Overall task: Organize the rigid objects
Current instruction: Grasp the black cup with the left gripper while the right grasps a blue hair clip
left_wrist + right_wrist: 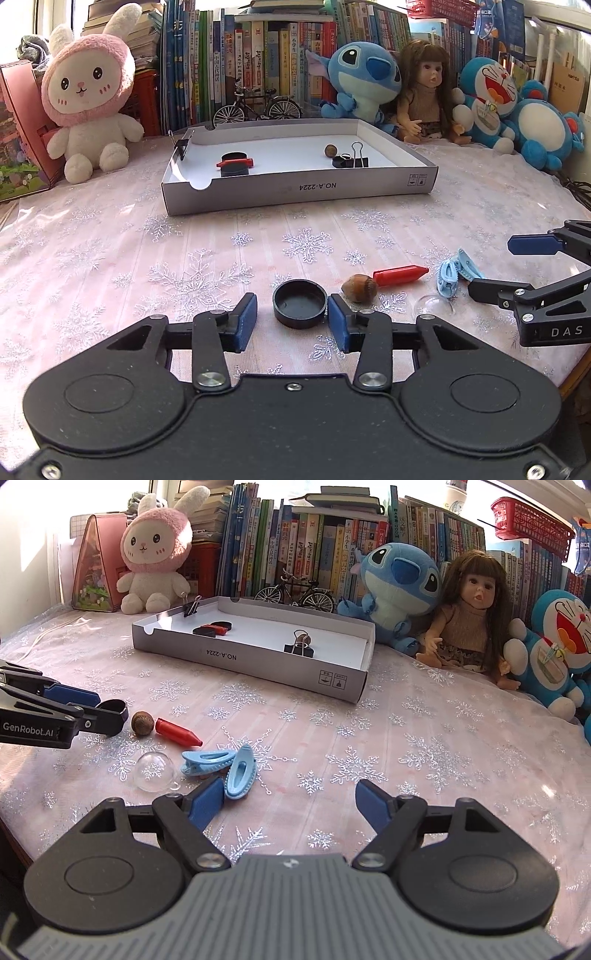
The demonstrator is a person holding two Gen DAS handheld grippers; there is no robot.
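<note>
Two grippers over pink snowflake-cloth desk (110,251): left gripper (291,317) fingers apart around black cap (300,302), right gripper (290,805) fingers wide apart; bookshelf (332,542) behind.

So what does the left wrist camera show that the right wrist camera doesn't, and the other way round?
Only the left wrist view shows the left gripper open around the black cap, one pad touching it.

Only the right wrist view shows the right gripper open over bare cloth, with the blue hair clips against its left finger.

Both show the white tray, the acorn, the red crayon and the clear dome.
</note>
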